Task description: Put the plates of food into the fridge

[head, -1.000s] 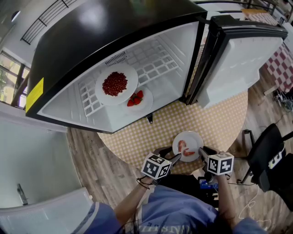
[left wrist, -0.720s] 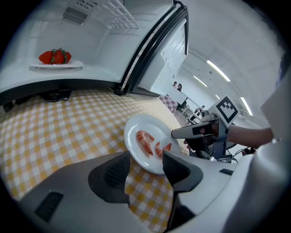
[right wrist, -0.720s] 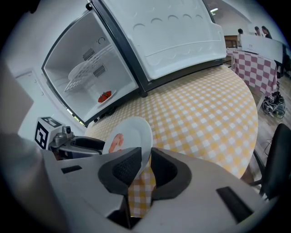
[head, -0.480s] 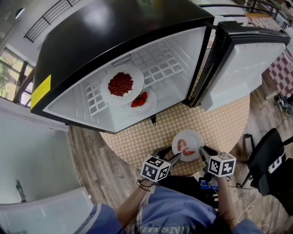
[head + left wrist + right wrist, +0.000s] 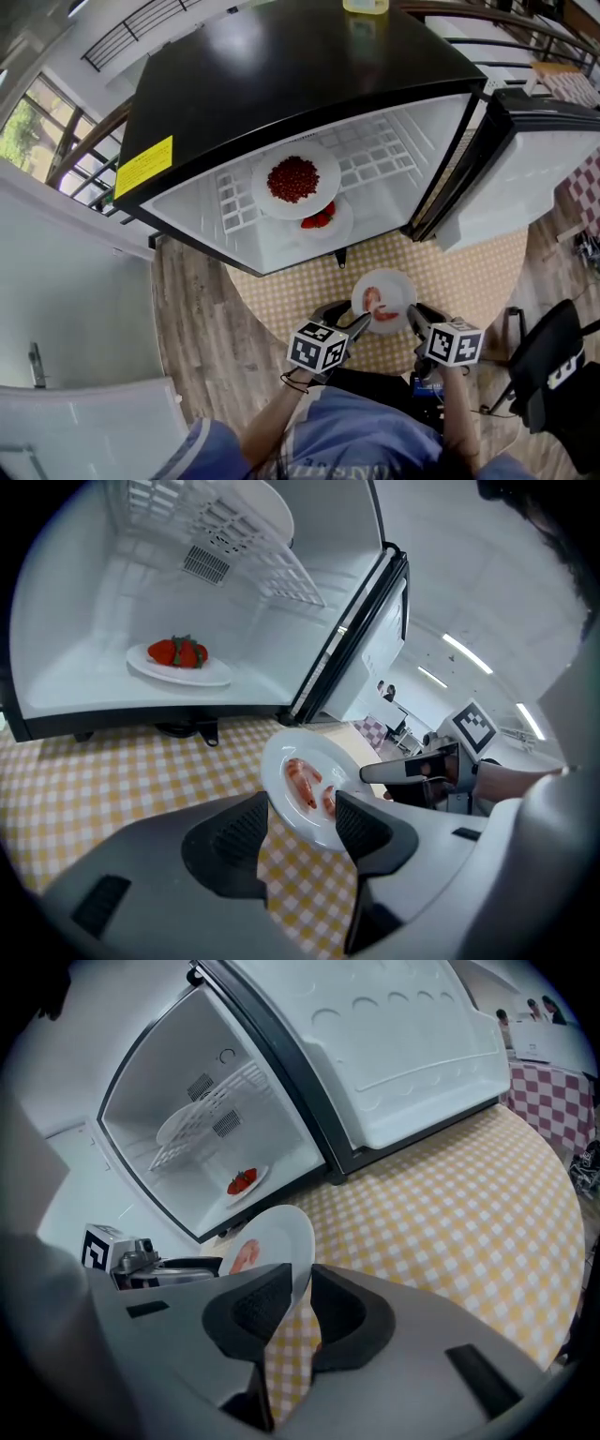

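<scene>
- Your left gripper [image 5: 302,810] is pinching the left rim of the glossy round white plate [image 5: 395,287] of pink shrimp.
- The plate is hanging over the yellow checked tablecloth [image 5: 281,295], before the open black fridge [image 5: 281,75].
- Your right gripper [image 5: 300,1283], its jaws just closing, is clamping the thin right rim between ribbed pads.

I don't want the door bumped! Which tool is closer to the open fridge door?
Right. The right tool, whose jaws have just been closing on the plate, is at its rim nearest the fridge door; the left tool grips the opposite rim.

fridge [image 5: 281,66]: open | door [image 5: 534,178]: swung aside right | rack [image 5: 384,155]: berry plate [image 5: 294,179] | fridge floor [image 5: 84,694]: strawberry plate [image 5: 178,665], room beside
</scene>
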The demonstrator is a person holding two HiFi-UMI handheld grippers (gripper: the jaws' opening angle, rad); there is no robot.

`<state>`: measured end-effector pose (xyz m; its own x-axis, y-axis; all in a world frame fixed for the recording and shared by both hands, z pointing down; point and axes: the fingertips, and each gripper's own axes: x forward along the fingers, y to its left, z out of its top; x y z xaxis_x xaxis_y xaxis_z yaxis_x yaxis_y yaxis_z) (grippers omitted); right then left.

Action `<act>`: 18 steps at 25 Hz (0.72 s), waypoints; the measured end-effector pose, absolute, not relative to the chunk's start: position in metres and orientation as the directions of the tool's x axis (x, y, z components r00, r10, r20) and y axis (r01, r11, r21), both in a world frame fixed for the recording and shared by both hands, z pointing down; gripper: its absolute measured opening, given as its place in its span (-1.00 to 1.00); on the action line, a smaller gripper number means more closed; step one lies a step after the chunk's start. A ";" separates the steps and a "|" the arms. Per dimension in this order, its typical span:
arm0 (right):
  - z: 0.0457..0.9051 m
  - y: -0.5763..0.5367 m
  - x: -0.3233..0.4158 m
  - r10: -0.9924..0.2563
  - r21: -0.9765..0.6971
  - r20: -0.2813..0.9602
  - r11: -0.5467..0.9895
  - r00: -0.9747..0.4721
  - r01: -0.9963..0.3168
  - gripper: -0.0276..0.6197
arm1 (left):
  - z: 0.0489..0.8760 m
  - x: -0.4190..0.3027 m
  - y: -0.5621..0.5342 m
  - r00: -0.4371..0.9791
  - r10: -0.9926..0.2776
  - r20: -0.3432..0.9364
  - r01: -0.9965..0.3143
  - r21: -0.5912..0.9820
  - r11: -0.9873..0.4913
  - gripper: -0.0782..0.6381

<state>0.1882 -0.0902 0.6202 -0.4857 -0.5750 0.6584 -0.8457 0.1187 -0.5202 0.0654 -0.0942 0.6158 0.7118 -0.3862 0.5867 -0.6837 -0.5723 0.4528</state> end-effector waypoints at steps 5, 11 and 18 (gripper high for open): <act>0.610 -0.111 0.171 -0.575 -0.516 0.648 0.151 -0.499 -0.843 -0.68 | 0.605 0.048 -0.113 0.697 -0.429 0.575 -0.705 0.436 -0.560 -0.16; 0.593 -0.143 0.158 -0.600 -0.514 0.627 0.161 -0.497 -0.843 -0.68 | 0.588 0.033 -0.144 0.690 -0.473 0.547 -0.716 0.423 -0.555 -0.16; 0.583 -0.181 0.146 -0.626 -0.517 0.610 0.152 -0.487 -0.843 -0.68 | 0.571 0.022 -0.187 0.682 -0.513 0.522 -0.727 0.406 -0.554 -0.16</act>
<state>0.1459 -0.1807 0.5826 -0.4867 -0.6256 0.6098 -0.8426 0.1518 -0.5167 0.0215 -0.1868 0.5713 0.6817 -0.5128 0.5219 -0.7272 -0.5538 0.4057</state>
